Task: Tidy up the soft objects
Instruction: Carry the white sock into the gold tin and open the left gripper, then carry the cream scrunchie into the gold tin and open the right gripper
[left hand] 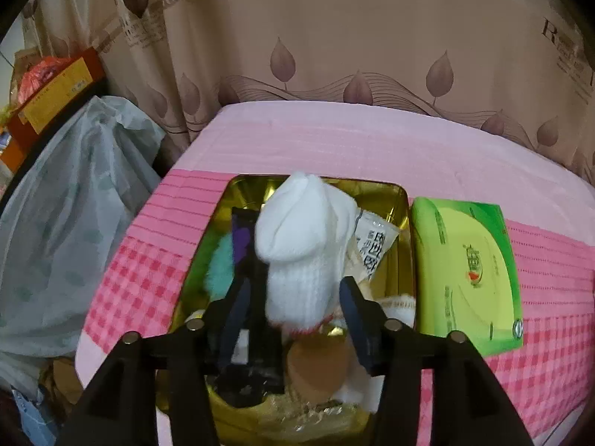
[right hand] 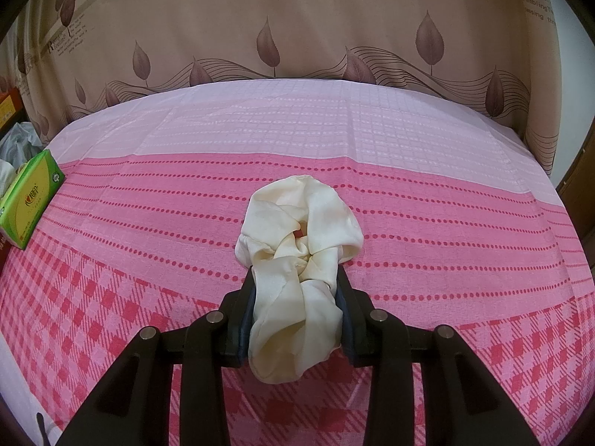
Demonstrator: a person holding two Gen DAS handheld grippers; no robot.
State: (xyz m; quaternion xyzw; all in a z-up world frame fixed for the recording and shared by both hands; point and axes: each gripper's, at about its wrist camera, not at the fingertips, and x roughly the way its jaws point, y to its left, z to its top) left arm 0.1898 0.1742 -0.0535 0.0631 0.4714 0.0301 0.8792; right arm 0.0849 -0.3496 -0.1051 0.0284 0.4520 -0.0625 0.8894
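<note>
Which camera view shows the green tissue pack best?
The left wrist view: the green rectangular tissue pack lies flat on the pink checked cloth beside the gold tin, its printed top fully visible. The right wrist view shows it only small and distorted at the left edge.

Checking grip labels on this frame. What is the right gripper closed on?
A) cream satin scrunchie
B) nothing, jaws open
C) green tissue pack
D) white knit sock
A: in the right wrist view the right gripper has both pads pressed against the cream satin scrunchie over the pink cloth; the green tissue pack lies apart at the left.
</note>
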